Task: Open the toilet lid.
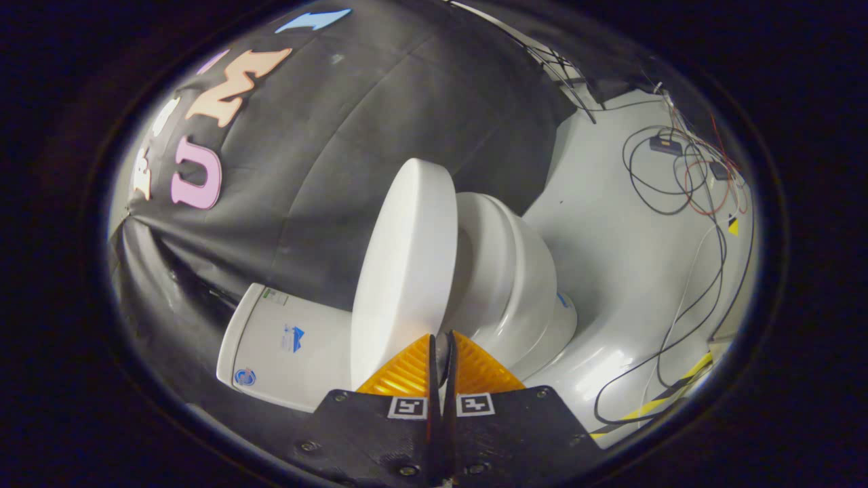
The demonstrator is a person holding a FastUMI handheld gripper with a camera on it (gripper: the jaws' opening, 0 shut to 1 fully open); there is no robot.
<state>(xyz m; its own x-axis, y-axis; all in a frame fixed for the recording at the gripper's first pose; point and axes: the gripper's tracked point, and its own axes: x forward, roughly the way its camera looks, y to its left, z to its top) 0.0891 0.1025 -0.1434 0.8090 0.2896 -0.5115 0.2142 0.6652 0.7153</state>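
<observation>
With the tongs (441, 339) pressed together at centre bottom against the half-raised toilet lid (407, 271), a slip could let it be dropped onto the seat (495, 264).

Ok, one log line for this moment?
toilet lid: raised, near upright | gripper: fingers nearly closed at lid's edge, grip unclear | seat: down on bowl

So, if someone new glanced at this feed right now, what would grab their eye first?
Probably the white toilet lid, already raised off the bowl and standing just ahead of the fingers, with the tank behind it. Next, the orange gripper, its fingers nearly together at the lid's lower edge; whether they pinch it is unclear. Loose cables sprawl across the white floor beyond.
</observation>
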